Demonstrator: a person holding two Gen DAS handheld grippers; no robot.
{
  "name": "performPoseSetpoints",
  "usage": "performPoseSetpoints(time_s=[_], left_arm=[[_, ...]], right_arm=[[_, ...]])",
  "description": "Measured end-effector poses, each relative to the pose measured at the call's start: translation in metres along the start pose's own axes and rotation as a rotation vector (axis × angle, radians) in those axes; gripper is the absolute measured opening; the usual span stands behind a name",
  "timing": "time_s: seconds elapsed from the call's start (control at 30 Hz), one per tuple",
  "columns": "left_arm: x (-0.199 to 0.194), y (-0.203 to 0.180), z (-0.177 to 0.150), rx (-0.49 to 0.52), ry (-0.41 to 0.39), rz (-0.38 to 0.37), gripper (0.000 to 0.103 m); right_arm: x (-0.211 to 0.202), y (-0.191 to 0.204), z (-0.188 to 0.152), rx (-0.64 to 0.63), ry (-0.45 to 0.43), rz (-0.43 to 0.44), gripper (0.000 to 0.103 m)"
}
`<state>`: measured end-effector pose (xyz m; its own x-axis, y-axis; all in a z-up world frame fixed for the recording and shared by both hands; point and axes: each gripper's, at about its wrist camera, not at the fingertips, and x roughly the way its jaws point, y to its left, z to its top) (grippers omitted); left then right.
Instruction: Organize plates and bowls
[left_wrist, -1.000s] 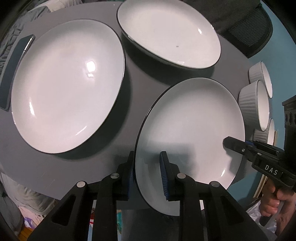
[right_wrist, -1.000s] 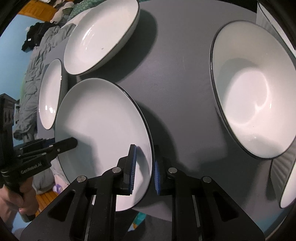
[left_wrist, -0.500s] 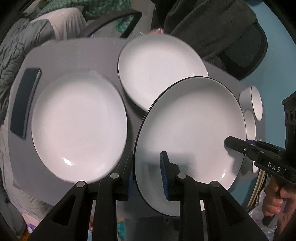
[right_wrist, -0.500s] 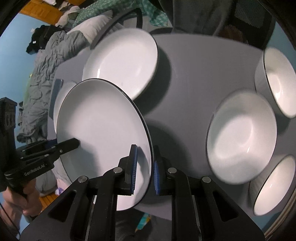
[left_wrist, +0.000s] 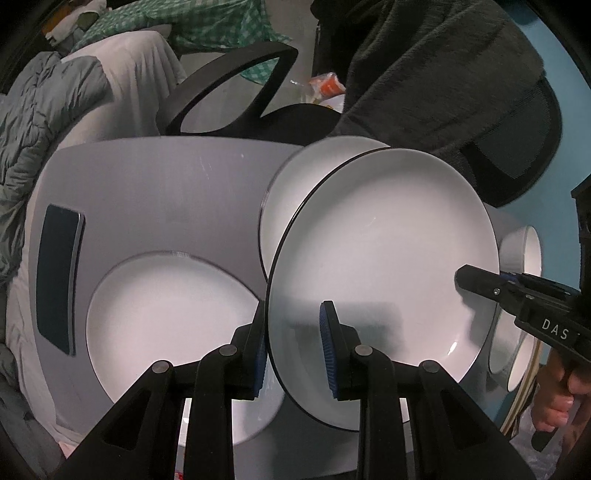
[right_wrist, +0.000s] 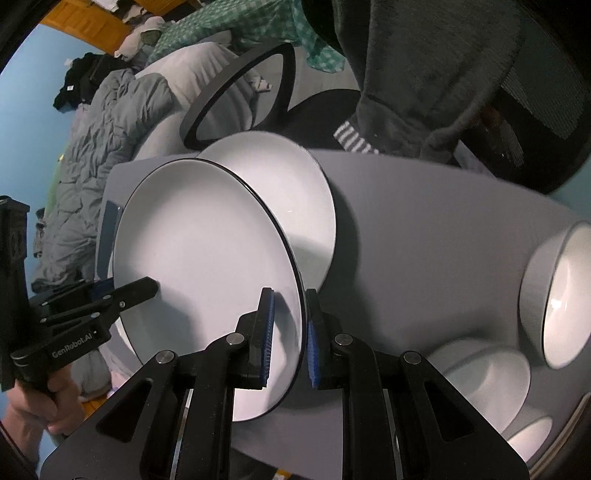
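Note:
A white plate with a dark rim (left_wrist: 384, 258) is held in the air above the grey table (left_wrist: 155, 192) by both grippers. My left gripper (left_wrist: 293, 347) is shut on its near left rim. My right gripper (right_wrist: 288, 332) is shut on the opposite rim of the same plate (right_wrist: 199, 251), and shows in the left wrist view (left_wrist: 480, 284) at the plate's right edge. A second plate (left_wrist: 166, 314) lies flat on the table at the lower left. A third plate (left_wrist: 291, 199) lies behind the held one, partly hidden.
Several white bowls (right_wrist: 565, 295) sit on the table's right side. A dark phone (left_wrist: 59, 277) lies at the table's left edge. A black office chair (left_wrist: 236, 92) with a dark garment (left_wrist: 424, 74) stands beyond the table, and a bed with a grey duvet (right_wrist: 110, 122) to the left.
Both grippers have lifted the plate well above the table and drawn back. The table and other dishes now look smaller and farther, with the chair and bed coming into view.

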<state>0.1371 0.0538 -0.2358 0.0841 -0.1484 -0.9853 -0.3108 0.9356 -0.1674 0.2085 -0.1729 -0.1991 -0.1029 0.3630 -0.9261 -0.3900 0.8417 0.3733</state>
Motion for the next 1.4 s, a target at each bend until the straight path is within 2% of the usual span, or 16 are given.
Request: performPoseSetpoints(time_s=[0.23,0.57,0.9,1.07,1.23,1.4], left_arm=[[0.014,0.004,0.028,-0.007,0.021,0.026,0.026],[0.024,0.009,0.040,-0.014,0.068,0.054,0.026],[0.031,0.007,0.045,0.012,0.102,0.057,0.026],[0.038,0.004,0.048,0.034,0.132,0.049,0.026],[0.041,0.007,0.044,0.046,0.143,0.050,0.026],[0.039,0.011,0.039,0.053,0.129,0.043,0.029]], right_arm=[[0.011,-0.011,0.025,0.011,0.026,0.016,0.016],[0.026,-0.015,0.048,0.038,0.066,0.012,0.016],[0.034,-0.018,0.051,0.057,0.094,-0.011,0.016],[0.034,-0.018,0.053,0.072,0.118,-0.009,0.026],[0.033,-0.013,0.055,0.083,0.141,-0.039,0.027],[0.030,-0.008,0.055,0.087,0.168,-0.067,0.035]])
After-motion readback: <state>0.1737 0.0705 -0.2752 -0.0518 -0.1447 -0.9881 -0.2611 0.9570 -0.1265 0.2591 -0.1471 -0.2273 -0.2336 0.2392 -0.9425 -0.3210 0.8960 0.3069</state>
